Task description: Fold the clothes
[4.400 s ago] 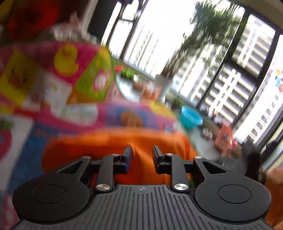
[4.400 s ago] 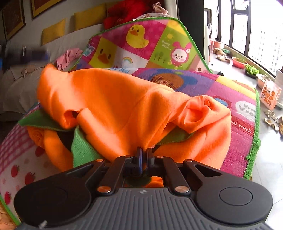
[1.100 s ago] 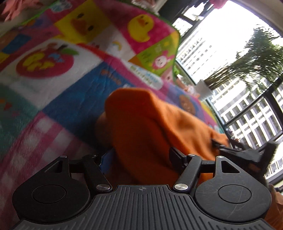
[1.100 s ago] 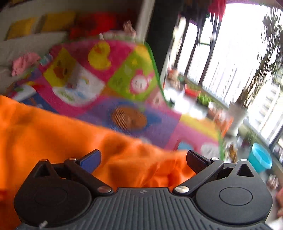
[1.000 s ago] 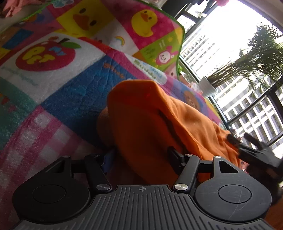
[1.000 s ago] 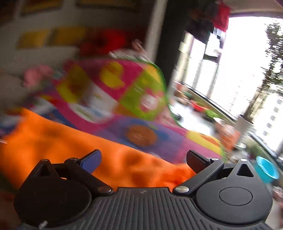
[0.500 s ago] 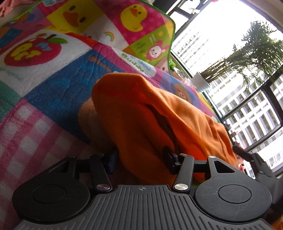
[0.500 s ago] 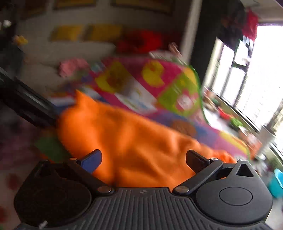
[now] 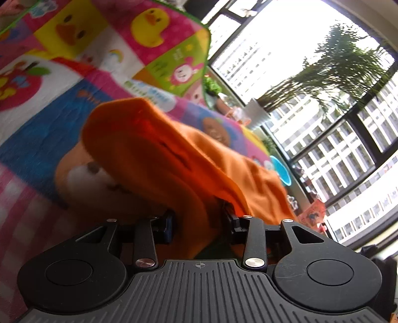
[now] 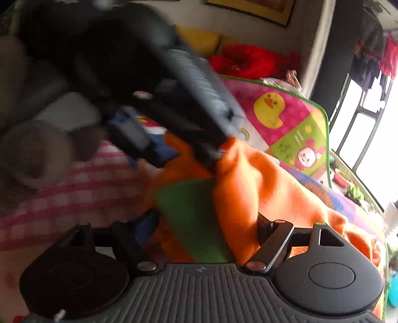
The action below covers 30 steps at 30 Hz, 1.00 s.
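The orange garment [image 9: 159, 159] lies bunched on the play mat [image 9: 37, 139], not yet a flat fold. The left gripper [image 9: 199, 221] pinches a thick ridge; the right gripper [image 10: 206, 223] fingers are spread around cloth.

Play mat [image 9: 44, 129] — patchwork (cartoon squares) — bears orange garment [image 9: 159, 159].

Left hand-held gripper [image 10: 174, 111] blocks right's path; pink-checked mat [image 10: 82, 188] free.

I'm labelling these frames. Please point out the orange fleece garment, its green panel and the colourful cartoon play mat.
orange fleece garment [image 9: 154, 159]: left wrist view, top fold.
green panel [image 10: 194, 218]: right wrist view, panel middle.
colourful cartoon play mat [image 9: 149, 23]: left wrist view, yellow duck square.
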Tool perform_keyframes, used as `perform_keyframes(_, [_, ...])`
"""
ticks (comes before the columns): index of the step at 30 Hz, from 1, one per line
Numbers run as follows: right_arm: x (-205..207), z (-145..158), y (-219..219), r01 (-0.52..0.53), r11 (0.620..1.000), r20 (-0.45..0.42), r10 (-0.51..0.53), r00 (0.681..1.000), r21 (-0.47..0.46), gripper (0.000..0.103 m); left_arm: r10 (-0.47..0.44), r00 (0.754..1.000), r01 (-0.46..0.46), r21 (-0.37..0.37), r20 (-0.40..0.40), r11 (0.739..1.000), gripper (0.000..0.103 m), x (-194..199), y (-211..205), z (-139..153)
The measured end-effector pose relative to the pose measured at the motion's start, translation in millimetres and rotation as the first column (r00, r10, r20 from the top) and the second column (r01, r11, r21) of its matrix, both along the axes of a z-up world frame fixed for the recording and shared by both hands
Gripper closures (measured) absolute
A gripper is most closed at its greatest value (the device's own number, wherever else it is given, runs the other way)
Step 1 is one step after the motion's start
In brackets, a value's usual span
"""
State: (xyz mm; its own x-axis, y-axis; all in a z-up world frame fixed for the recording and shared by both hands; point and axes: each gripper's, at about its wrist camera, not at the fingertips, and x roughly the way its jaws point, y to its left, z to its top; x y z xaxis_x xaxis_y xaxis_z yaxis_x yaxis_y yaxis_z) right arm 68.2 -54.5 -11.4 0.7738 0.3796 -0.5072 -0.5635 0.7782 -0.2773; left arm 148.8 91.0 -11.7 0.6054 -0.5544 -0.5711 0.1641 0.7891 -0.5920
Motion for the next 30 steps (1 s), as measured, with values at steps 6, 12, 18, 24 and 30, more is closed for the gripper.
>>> perform_keyframes(6, [10, -8, 4, 0.054, 0.998, 0.043, -0.053, 0.998, -0.039, 0.027, -0.023, 1.000, 0.023, -0.016, 0.022, 1.000, 0.062, 5, -11, 10])
perform_keyframes(12, [44, 15, -54, 0.194, 0.935, -0.211, -0.134, 0.968, 0.296, 0.072, -0.013, 0.997, 0.015, -0.030, 0.080, 0.999, 0.055, -1, -2, 26])
perform_keyframes(18, [66, -2, -123, 0.379, 0.750, -0.514, -0.061, 0.856, 0.542, 0.072, 0.048, 0.979, -0.044, -0.028, 0.200, 0.999, 0.021, -20, 26, 46])
perform_keyframes(24, [46, 3, -100, 0.256, 0.877, -0.314, -0.129, 0.941, 0.407, 0.072, 0.081, 0.996, -0.077, -0.102, 0.044, 0.992, 0.019, -3, 37, 8])
perform_keyframes(30, [23, 13, -48, 0.133, 0.989, 0.080, -0.138, 0.987, 0.064, 0.060, 0.132, 0.991, -0.133, -0.135, -0.013, 0.982, 0.025, 39, 35, -15])
